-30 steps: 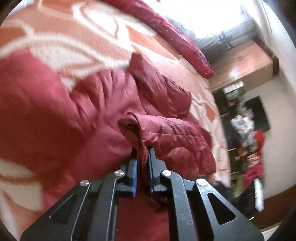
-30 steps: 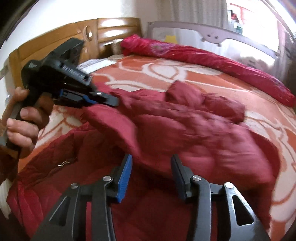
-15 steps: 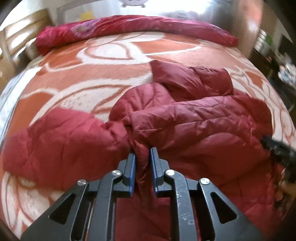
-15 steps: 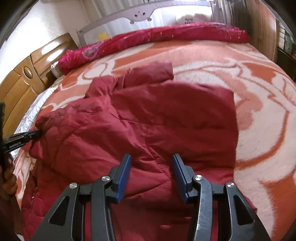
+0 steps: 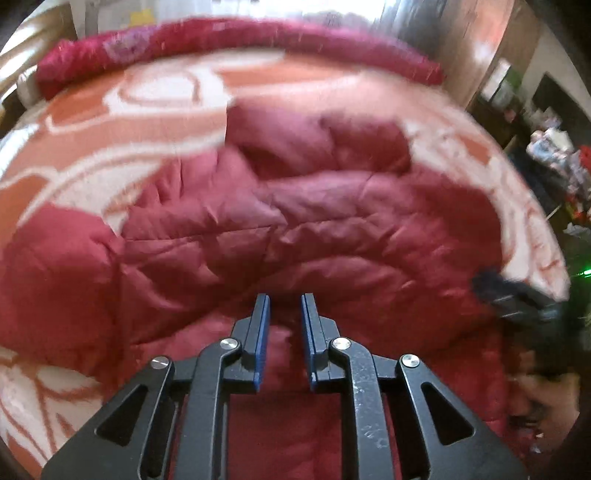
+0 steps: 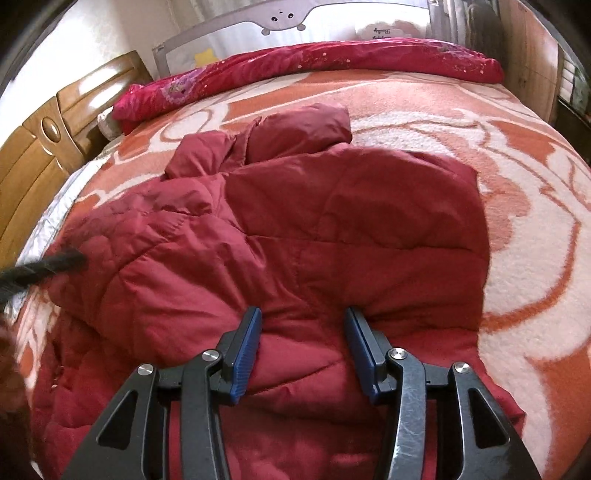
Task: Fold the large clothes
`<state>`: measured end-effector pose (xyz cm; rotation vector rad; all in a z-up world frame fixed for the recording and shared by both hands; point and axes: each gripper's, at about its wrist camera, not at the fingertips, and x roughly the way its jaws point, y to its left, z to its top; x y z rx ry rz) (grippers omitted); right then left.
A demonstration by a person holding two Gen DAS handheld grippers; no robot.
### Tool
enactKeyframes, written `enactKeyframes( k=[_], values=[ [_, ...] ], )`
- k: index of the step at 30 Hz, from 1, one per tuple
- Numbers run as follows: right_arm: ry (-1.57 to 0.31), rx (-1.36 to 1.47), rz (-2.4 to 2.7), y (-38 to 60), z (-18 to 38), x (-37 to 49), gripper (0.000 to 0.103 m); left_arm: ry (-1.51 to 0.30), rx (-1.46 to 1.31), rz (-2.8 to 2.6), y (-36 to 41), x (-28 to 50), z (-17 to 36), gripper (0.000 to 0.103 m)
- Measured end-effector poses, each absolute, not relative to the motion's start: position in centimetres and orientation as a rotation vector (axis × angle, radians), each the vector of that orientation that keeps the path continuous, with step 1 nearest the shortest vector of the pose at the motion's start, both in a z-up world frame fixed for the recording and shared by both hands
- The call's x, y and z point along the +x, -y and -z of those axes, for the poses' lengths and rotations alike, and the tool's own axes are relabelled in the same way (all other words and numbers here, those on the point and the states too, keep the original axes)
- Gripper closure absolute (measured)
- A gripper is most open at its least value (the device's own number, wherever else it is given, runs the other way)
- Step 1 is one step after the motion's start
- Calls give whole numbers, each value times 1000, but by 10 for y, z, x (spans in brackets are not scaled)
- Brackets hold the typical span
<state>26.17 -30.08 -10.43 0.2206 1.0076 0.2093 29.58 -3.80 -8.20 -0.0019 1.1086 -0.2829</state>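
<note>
A large dark red quilted jacket (image 6: 332,229) lies on the bed, its sides folded over its middle and its hood (image 6: 295,133) toward the far side. It fills the middle of the left wrist view (image 5: 295,236) too. My left gripper (image 5: 283,299) is open with a narrow gap, just above the jacket's near part, holding nothing. My right gripper (image 6: 303,314) is open wide, low over the jacket's near edge, empty. The right gripper's tip also shows at the right of the left wrist view (image 5: 509,291), and the left gripper's tip at the left edge of the right wrist view (image 6: 55,262).
The bed has an orange and white patterned blanket (image 6: 517,206). A rolled red quilt (image 6: 314,62) lies along the far edge under a grey bed rail (image 6: 280,18). A wooden headboard (image 6: 44,140) is at the left. Cluttered shelves (image 5: 554,147) stand beyond the bed.
My left gripper has let go of the jacket fold it pinched, and the fold now lies flat over the jacket's middle. The right gripper stayed open over the near edge.
</note>
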Motion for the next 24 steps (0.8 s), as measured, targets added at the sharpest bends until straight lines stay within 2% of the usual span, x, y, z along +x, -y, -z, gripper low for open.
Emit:
enactKeyframes(
  k=[4,11,24],
  values=[
    [-970,194,-237,300,89,266,53,-1112,-29,288,34,300,96,89],
    [-1061,167,-213,300,132,286,52,-1109,-48,312,27,302,105,89],
    [-1058,99,-194,290,140,285,50,-1109,-85,316,23,301,113,89]
  ],
)
